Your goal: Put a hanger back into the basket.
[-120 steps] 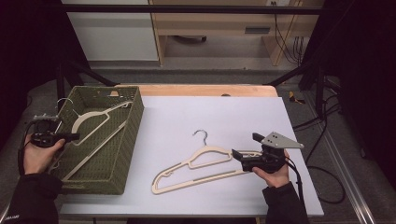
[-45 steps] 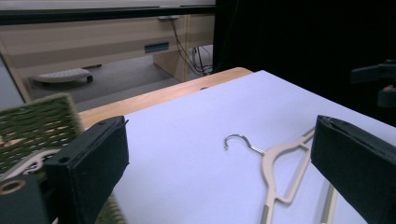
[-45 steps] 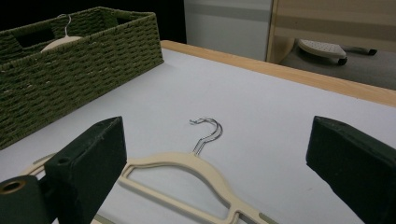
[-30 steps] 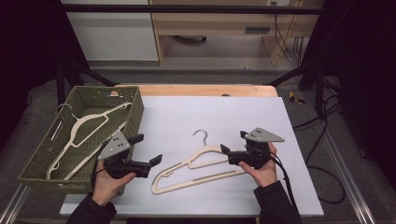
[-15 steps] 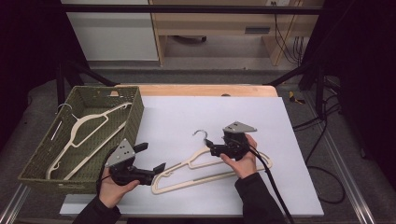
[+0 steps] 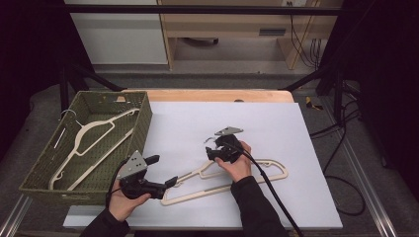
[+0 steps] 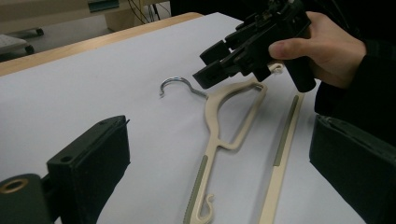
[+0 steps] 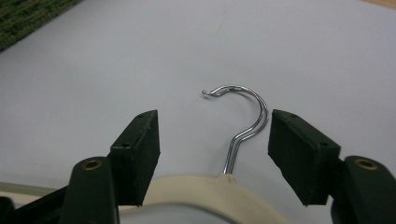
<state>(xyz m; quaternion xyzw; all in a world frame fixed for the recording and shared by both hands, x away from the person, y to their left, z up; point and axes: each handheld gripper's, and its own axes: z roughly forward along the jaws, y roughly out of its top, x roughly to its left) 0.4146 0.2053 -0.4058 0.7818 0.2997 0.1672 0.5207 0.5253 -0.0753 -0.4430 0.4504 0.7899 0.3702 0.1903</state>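
At mid-table, lying flat: hanger (image 6: pixel 232 180), judged light, stiff, slick; best taken at neck, where right gripper (image 8: pixel 212 154) straddles, closing, untouching; left gripper (image 6: pixel 170 181) spread at near-left end.

No text, label, brand, number or sign is showing legibly on anything in these views.
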